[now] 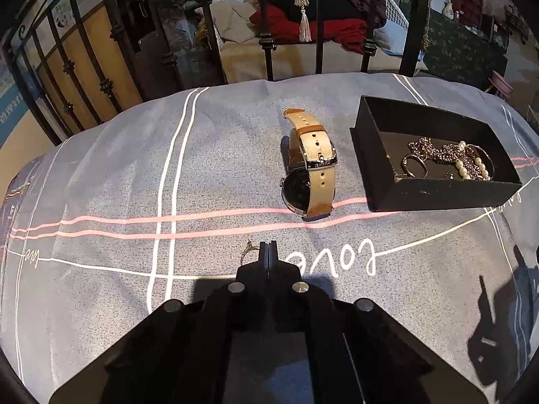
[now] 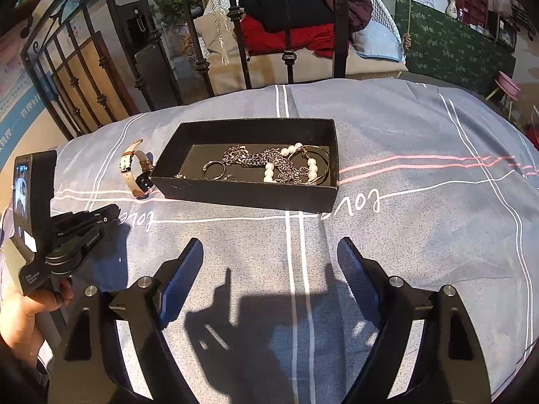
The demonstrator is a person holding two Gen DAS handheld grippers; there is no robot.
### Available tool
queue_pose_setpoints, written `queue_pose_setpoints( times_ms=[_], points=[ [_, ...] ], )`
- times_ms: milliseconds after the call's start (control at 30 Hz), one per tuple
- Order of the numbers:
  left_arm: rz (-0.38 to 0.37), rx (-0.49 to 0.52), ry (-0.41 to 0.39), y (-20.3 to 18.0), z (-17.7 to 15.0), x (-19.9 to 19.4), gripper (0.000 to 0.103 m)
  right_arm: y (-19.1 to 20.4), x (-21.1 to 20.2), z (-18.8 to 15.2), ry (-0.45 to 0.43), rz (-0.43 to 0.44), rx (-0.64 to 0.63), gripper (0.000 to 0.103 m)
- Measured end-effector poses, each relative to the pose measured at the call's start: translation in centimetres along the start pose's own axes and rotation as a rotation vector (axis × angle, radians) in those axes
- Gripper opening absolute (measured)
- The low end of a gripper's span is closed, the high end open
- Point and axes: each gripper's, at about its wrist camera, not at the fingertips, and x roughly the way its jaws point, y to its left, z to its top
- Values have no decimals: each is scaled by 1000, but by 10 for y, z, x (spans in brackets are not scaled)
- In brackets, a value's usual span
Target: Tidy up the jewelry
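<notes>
A black open box [image 1: 438, 198] [image 2: 246, 195] sits on the grey bedcover and holds a chain necklace [image 2: 262, 163], a pearl bracelet [image 2: 311, 165] and a ring [image 2: 214, 170]. A watch with a beige strap [image 1: 311, 165] [image 2: 134, 168] lies left of the box. My left gripper [image 1: 268, 245] is shut on a small silver ring [image 1: 249, 248], low over the cover in front of the watch; it also shows in the right wrist view [image 2: 111, 210]. My right gripper [image 2: 269, 252] is open and empty, in front of the box.
The grey bedcover [image 2: 421, 235] has white and pink stripes and the word "love". A black iron bed rail [image 1: 266, 43] stands at the far edge, with clothes piled on a seat behind it.
</notes>
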Motion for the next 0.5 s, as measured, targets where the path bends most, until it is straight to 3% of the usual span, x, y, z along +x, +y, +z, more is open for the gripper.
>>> queue_pose_setpoints(
  times_ms=[300, 500],
  points=[
    [-15, 14, -92, -12, 9, -47, 0, 1, -5, 2, -13, 7, 12, 81],
    [-135, 18, -170, -45, 33, -82, 0, 0, -10, 18, -44, -3, 8, 81]
  ],
)
